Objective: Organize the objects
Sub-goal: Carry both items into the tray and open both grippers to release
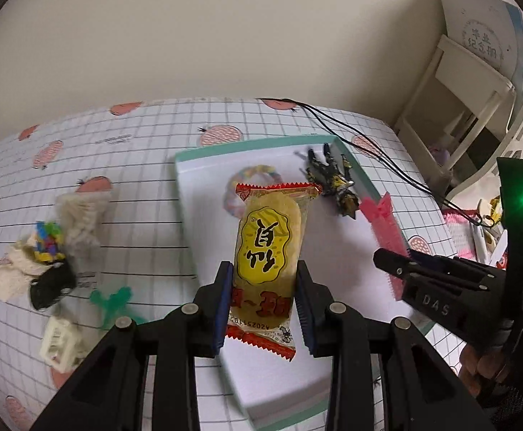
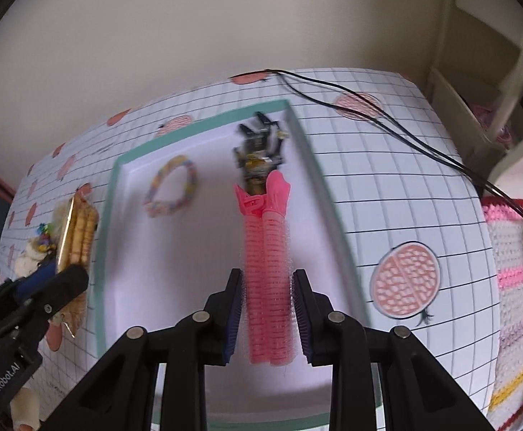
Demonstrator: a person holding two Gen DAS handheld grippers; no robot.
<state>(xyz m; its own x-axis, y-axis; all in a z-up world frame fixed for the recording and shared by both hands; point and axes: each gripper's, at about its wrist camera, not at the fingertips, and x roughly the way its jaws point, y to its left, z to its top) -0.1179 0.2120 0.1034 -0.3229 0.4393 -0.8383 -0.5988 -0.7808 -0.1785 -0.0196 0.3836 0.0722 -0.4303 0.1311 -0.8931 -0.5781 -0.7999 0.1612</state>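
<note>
Left fingers [image 1: 263, 301]: pinching snack packet [image 1: 268, 251], long axis pointing ahead, above white tray [image 1: 197, 194].
Right fingers [image 2: 267, 314]: clamping pink hair roller [image 2: 267, 280] lengthwise, over tray's right side.

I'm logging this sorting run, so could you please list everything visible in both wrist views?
Snack packet: one, yellow and red, held above the tray.
Hair roller clip: one, pink, held over the tray's right side.
Tray: one, white with teal rim, on the gridded tablecloth.
Bracelet: one, pastel multicolour, in the tray.
Action figure: one, black and gold, at the tray's far right.
Loose clutter: several, mixed colours, left of the tray.
Cable: black, across the cloth.
Left gripper: black, gripping the packet.
Right gripper: black, gripping the clip.
</note>
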